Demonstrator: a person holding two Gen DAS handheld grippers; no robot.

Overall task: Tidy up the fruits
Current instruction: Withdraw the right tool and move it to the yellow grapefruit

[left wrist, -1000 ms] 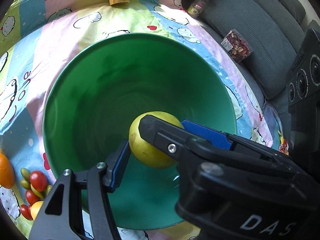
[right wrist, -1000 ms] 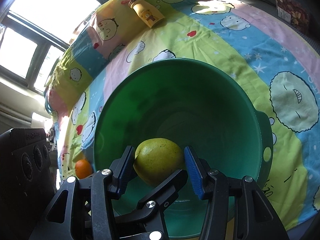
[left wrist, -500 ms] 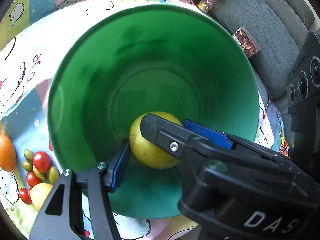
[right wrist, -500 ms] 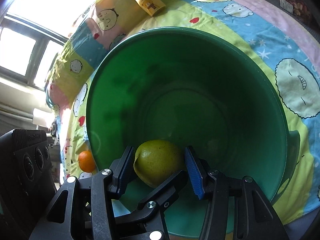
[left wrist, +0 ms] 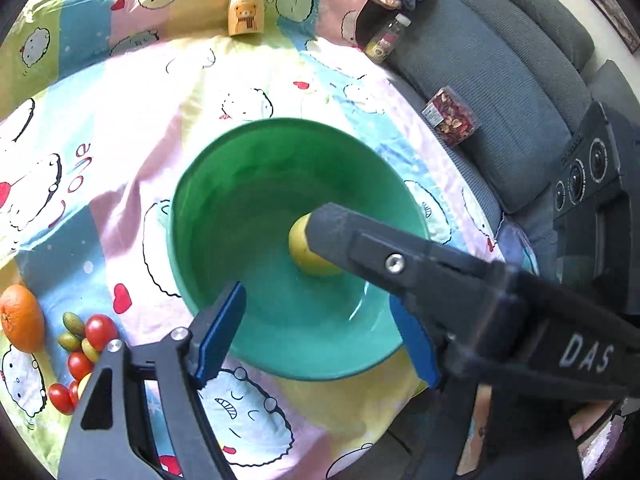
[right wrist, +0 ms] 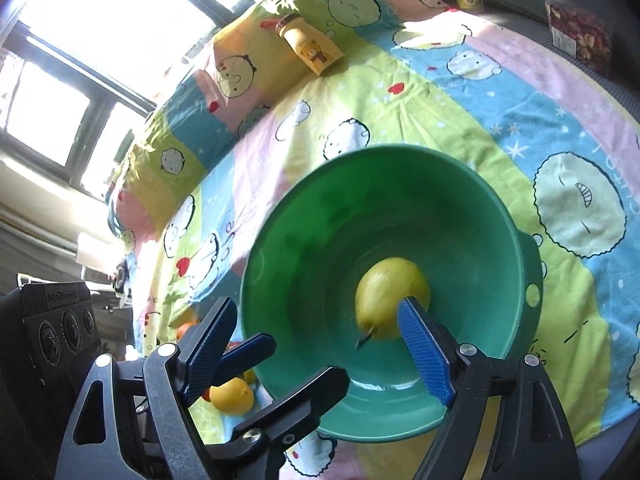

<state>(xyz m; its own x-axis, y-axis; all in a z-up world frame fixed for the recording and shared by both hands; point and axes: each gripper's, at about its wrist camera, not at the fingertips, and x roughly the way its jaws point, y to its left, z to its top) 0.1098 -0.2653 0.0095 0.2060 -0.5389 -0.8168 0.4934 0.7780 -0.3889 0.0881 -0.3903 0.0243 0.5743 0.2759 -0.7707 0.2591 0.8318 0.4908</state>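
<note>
Though near tool [right wrist: 316,344], pear [right wrist: 390,300] loose.

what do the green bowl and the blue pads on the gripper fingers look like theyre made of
Green bowl: probably plastic, smooth and semi-glossy; uniform colour, bright glints near the bottom and a moulded rim tab with a hole. Blue pads on the right hand-held gripper: seemingly rubber or soft plastic, matte, with a fine ribbed grip texture. The exact material cannot be confirmed.
</note>
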